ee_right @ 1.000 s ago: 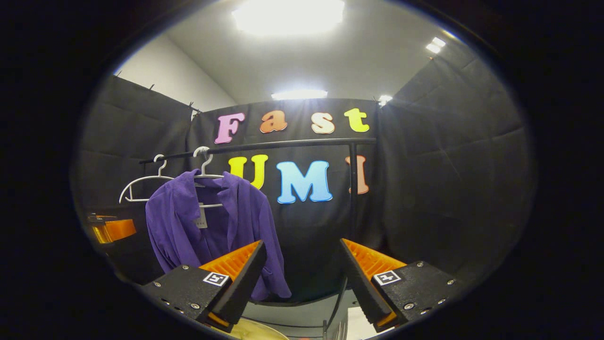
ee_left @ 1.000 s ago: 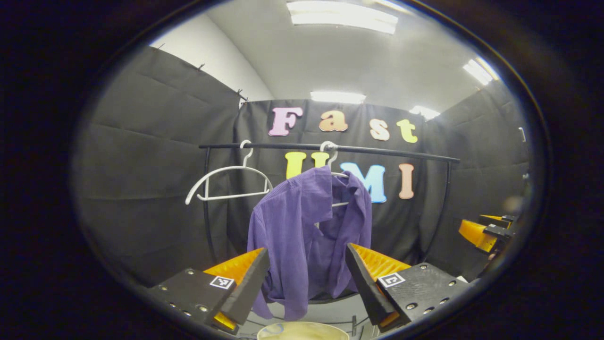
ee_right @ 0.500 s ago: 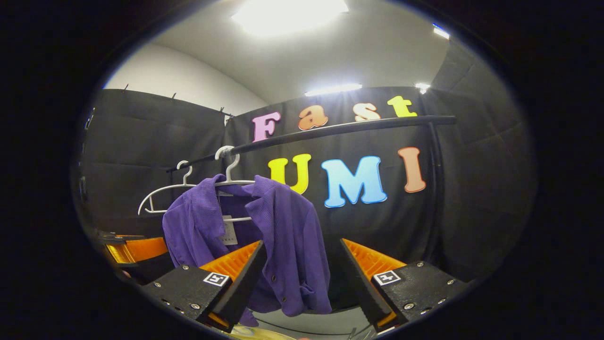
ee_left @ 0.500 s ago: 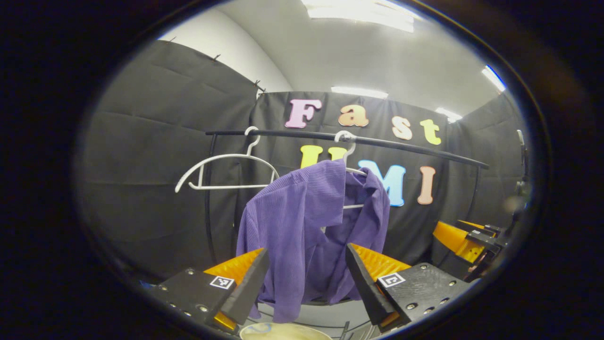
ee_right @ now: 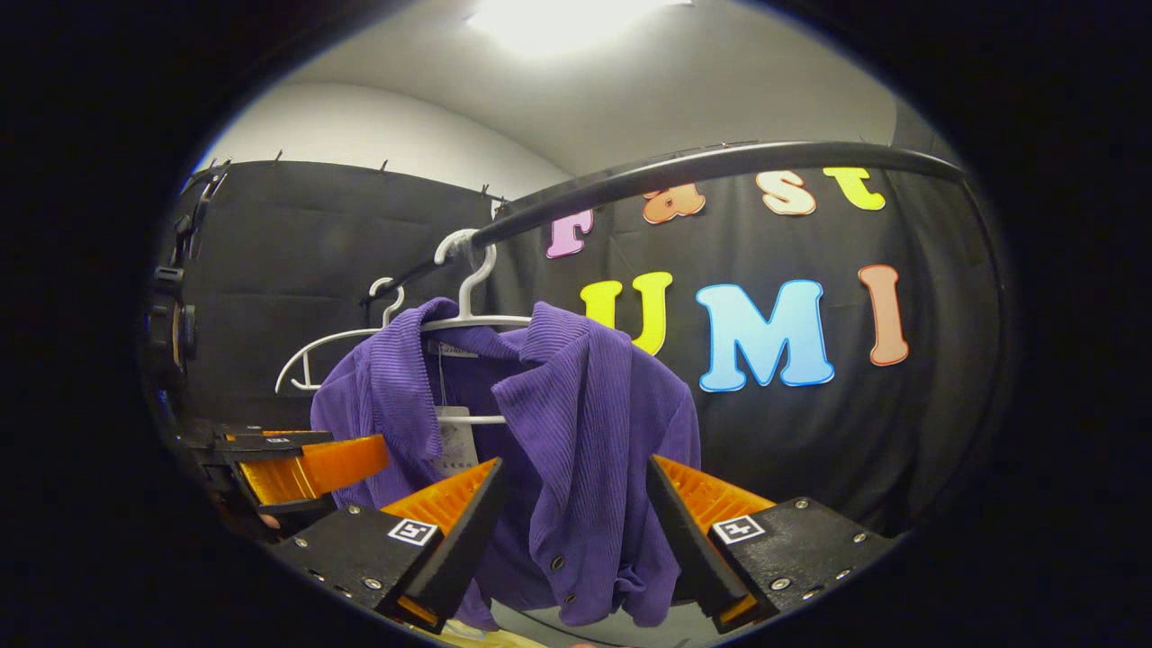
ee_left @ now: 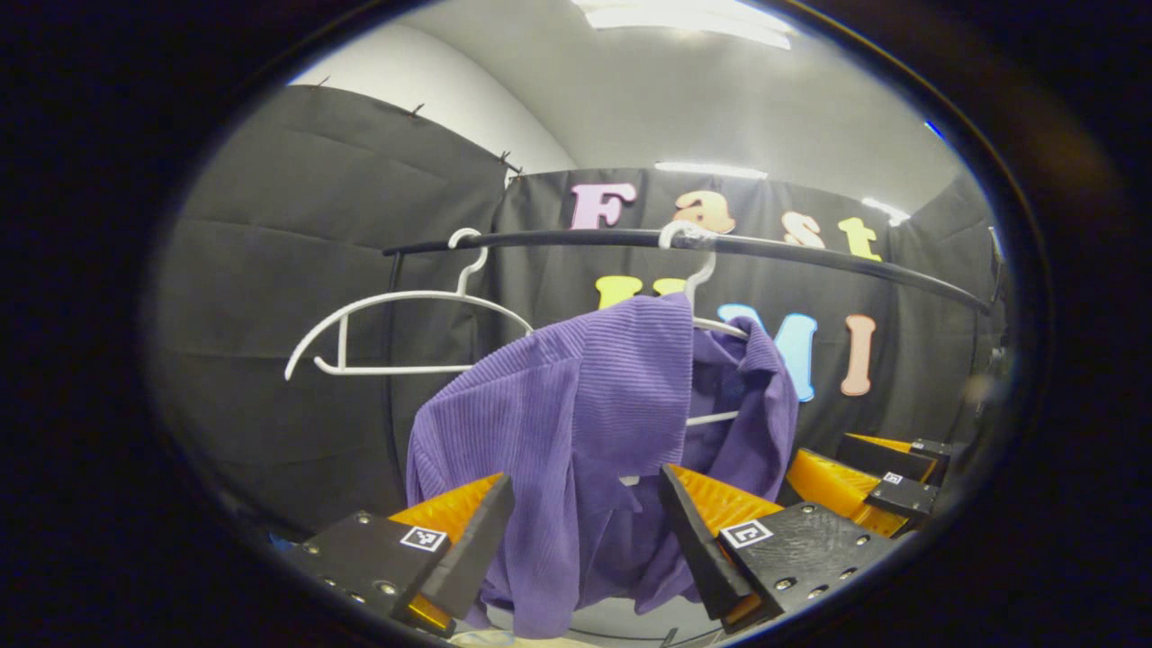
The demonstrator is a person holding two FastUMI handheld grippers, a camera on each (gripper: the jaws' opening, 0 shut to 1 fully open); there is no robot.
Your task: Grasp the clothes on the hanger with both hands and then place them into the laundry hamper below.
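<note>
A purple ribbed shirt hangs on a white hanger from a black rail. My left gripper is open just in front of the shirt's left half, fingers apart and not touching cloth. My right gripper is open before the shirt's right front panel. The right gripper also shows at the right in the left gripper view, and the left gripper at the left in the right gripper view. A pale sliver of the hamper's rim peeks at the bottom edge.
An empty white hanger hangs on the rail to the left of the shirt. The rail's black upright stands behind it. Black cloth walls close in on all sides.
Both grippers have moved closer to the shirt and rail, which now loom larger. The hamper rim has slid almost out of sight below. Both stay open.
</note>
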